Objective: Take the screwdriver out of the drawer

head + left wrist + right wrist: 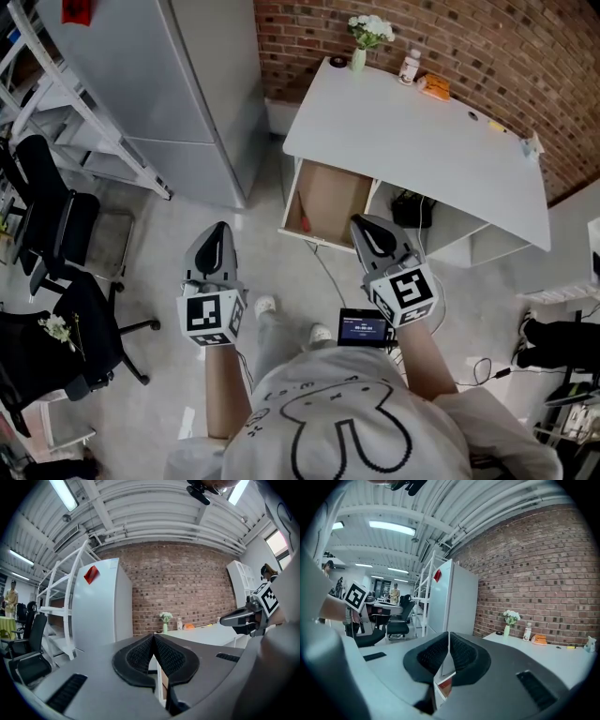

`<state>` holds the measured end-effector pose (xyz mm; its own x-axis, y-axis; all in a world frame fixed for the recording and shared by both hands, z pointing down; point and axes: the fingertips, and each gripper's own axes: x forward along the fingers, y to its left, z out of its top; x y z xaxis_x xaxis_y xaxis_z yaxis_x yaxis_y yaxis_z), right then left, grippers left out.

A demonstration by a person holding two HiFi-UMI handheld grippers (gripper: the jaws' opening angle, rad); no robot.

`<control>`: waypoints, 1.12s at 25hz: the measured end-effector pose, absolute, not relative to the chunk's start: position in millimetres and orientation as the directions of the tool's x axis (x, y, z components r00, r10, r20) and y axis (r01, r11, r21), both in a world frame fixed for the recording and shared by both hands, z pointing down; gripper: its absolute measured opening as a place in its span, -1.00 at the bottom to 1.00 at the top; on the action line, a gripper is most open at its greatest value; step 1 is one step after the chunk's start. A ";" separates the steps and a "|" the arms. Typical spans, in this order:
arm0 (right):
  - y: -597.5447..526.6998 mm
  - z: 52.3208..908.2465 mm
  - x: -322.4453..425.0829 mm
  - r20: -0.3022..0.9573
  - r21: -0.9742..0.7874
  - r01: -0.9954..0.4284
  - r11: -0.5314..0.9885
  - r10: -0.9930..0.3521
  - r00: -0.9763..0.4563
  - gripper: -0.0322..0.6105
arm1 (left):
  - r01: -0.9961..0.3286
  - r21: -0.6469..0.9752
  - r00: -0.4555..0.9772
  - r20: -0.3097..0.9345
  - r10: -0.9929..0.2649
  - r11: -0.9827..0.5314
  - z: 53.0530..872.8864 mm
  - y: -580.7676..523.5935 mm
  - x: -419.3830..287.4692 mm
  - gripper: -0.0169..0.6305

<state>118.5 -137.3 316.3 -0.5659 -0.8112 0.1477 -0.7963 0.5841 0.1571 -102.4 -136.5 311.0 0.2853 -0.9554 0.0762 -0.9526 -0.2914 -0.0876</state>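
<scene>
- as the drawer [328, 199] stands pulled out nearward, its inside is reachable.
- left gripper [220, 227], right gripper [362, 221]: jaws together, empty, ready to reach.

Table [412, 131]: stands against the brick wall [469, 37], to the right of the cabinet.
Cabinet [178, 84]: left of the table, with a strip of floor between them.
Rack [84, 112]: left of the cabinet.
Chairs [56, 220]: at the far left, on the near side of the rack.
Drawer [328, 202]: pulled out beneath the table's near left edge.
Vase [359, 58]: on the table's far left corner, next to the wall.
Bottle [409, 67]: on the table, right of the vase.
Bag [411, 208]: on the floor under the table, right of the drawer.
Left gripper [219, 228]: over the floor, left of the drawer and nearer than it.
Right gripper [361, 222]: at the drawer's near right corner.
Screen [363, 328]: on the floor, just right of the person's shoe [321, 333].
</scene>
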 end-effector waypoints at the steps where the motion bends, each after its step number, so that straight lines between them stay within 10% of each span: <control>1: -141.2 317.8 117.4 0.151 0.153 -0.804 0.575 -0.817 -0.556 -0.83 | -0.950 -0.086 0.293 0.080 -0.953 -0.299 312.5 -143.0 -104.8 -0.91; 28: -293.8 398.6 12.8 0.378 0.118 -0.874 0.471 -0.835 -0.399 -0.83 | -0.913 0.030 0.400 0.261 -0.879 -0.407 399.0 -308.6 -244.7 -0.91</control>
